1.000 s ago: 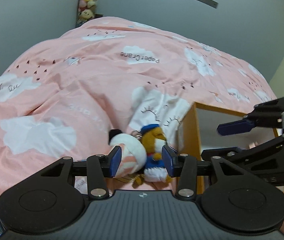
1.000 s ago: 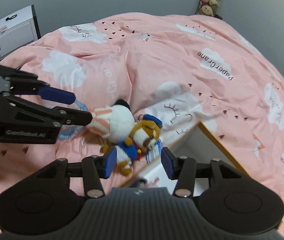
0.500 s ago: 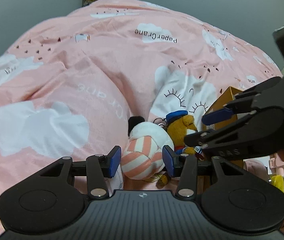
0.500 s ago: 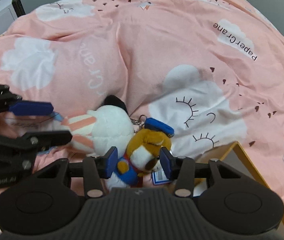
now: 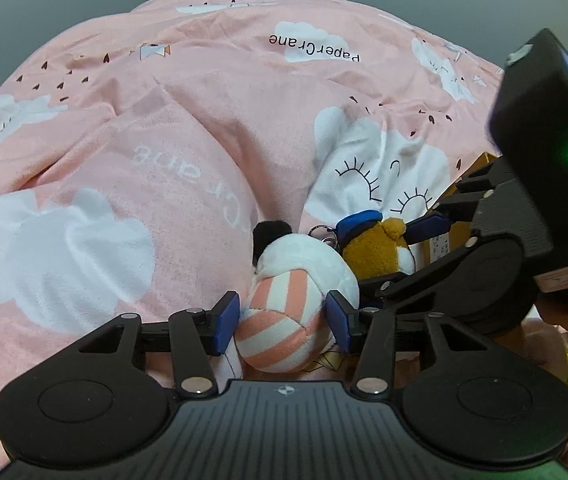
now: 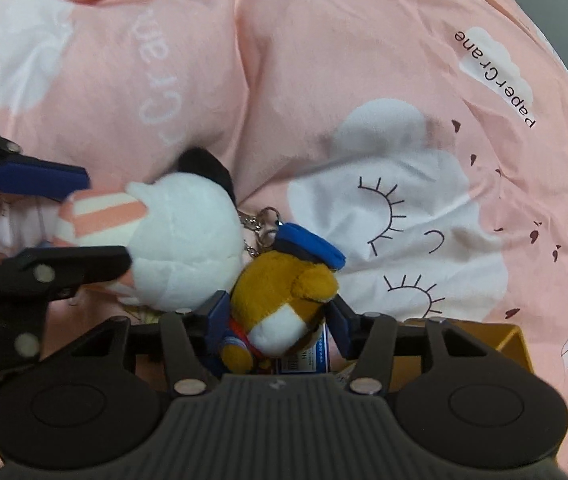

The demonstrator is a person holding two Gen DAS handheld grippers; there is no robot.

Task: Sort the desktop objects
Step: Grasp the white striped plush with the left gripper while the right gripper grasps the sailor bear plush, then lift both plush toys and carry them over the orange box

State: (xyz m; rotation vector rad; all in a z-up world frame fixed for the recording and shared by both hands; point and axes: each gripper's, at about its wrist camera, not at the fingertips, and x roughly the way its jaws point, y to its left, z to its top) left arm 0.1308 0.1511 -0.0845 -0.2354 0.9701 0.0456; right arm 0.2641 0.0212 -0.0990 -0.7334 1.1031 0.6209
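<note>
Both grippers had been lowered onto the bed (image 5: 164, 184). The left gripper (image 5: 282, 322) straddled the striped plush (image 5: 284, 332), the right gripper (image 6: 274, 324) the brown plush (image 6: 280, 300); both sets of fingers were opening, neither toy gripped. Pickup was judged imminent.

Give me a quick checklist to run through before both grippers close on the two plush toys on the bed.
1. Striped plush between left gripper fingers: ok; jaws opening.
2. Brown plush between right gripper fingers: ok; jaws opening.
3. Pads pressing either toy: cannot tell.
4. Keyring between toys, clear of fingers: ok.
5. Toys apart: not ok, touching.
6. Yellow box near the right gripper: ok.
</note>
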